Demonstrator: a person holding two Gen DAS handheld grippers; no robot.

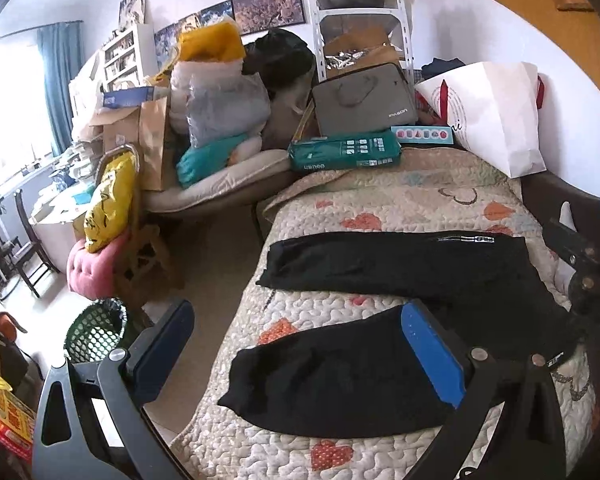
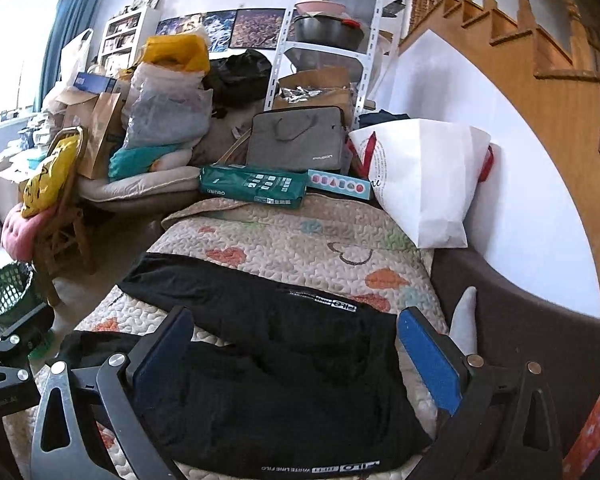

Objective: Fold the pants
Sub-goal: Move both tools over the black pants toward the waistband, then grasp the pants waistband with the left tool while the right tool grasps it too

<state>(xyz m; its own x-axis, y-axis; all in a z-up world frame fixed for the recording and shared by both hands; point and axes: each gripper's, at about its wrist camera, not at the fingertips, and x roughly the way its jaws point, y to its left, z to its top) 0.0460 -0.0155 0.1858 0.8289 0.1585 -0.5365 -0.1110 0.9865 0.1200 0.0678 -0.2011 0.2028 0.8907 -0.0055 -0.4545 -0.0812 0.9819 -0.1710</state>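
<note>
Black pants (image 1: 380,308) lie spread flat on a quilted bedspread (image 1: 400,196) with heart prints, both legs pointing left and apart. My left gripper (image 1: 300,344) is open, hovering above the near leg's cuff end. In the right wrist view the pants (image 2: 284,380) show from the waistband end, with white lettering on the band. My right gripper (image 2: 296,344) is open, above the waist part, holding nothing. The right gripper's body shows at the right edge of the left wrist view (image 1: 588,264).
A green box (image 1: 344,154), a grey laptop bag (image 1: 364,98) and a white paper bag (image 1: 496,116) sit at the bed's far end. A cluttered chair with bags (image 1: 216,120) and a green mesh bin (image 1: 96,330) stand on the floor left.
</note>
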